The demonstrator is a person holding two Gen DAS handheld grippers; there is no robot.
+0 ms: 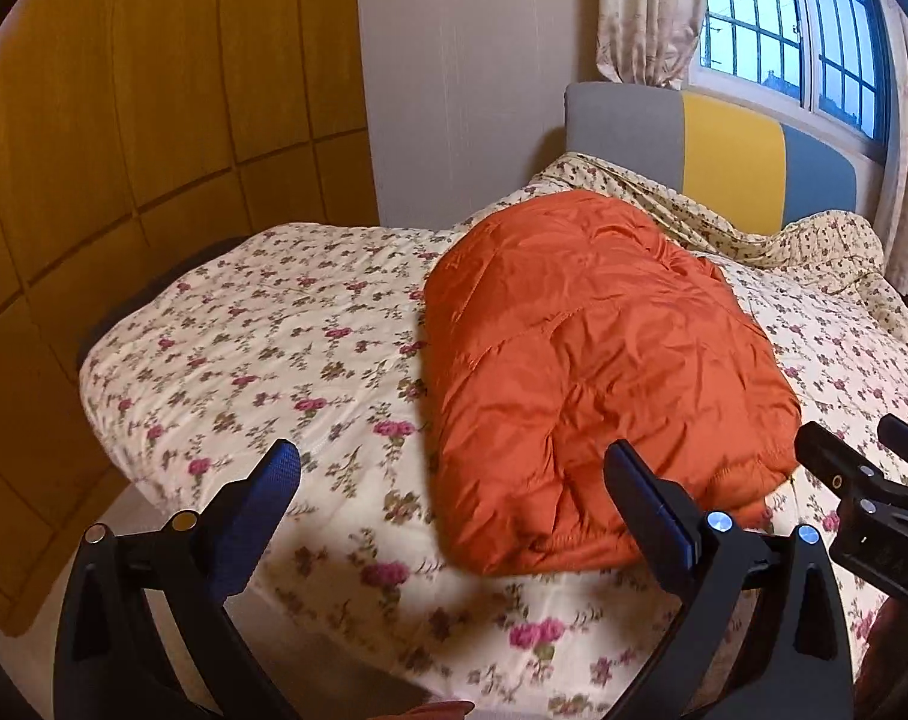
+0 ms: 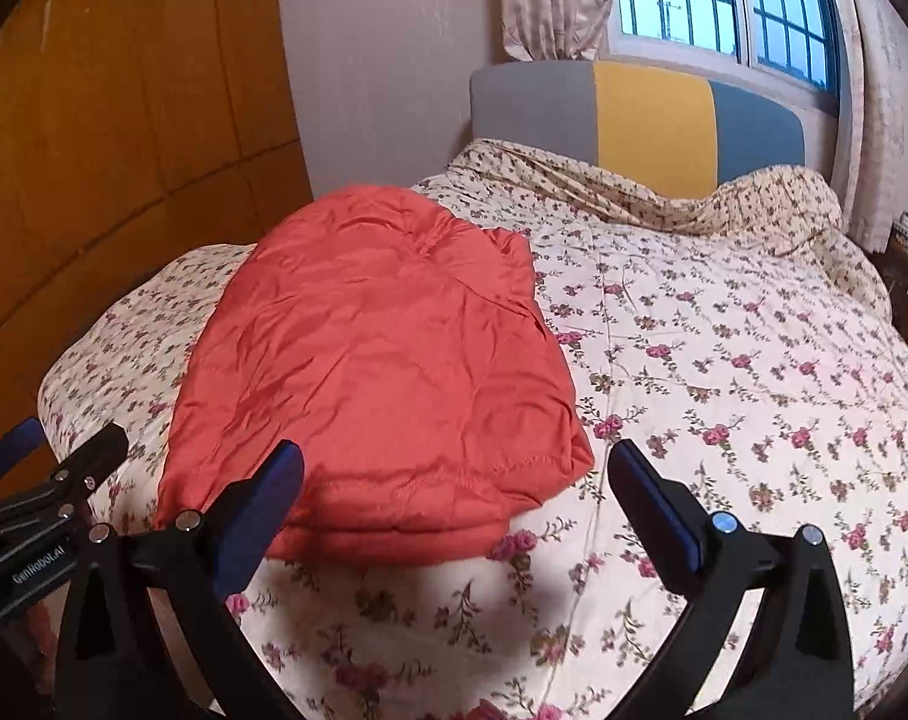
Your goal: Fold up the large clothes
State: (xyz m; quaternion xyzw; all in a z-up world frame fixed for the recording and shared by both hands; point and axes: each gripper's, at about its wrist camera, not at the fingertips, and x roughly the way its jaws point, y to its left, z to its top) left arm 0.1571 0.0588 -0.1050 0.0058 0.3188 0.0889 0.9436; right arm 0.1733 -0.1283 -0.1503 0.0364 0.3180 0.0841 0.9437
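Floral bed [image 1: 243, 324] held the orange jacket [image 1: 592, 372], folded into a bundle near its foot edge. Left gripper [image 1: 454, 480] and right gripper [image 2: 457, 480] hung wide open, empty. Likely finished; pressing corners flat would tidy it.

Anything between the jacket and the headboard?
Only rumpled floral bedding between jacket and headboard; clearest in the right wrist view.
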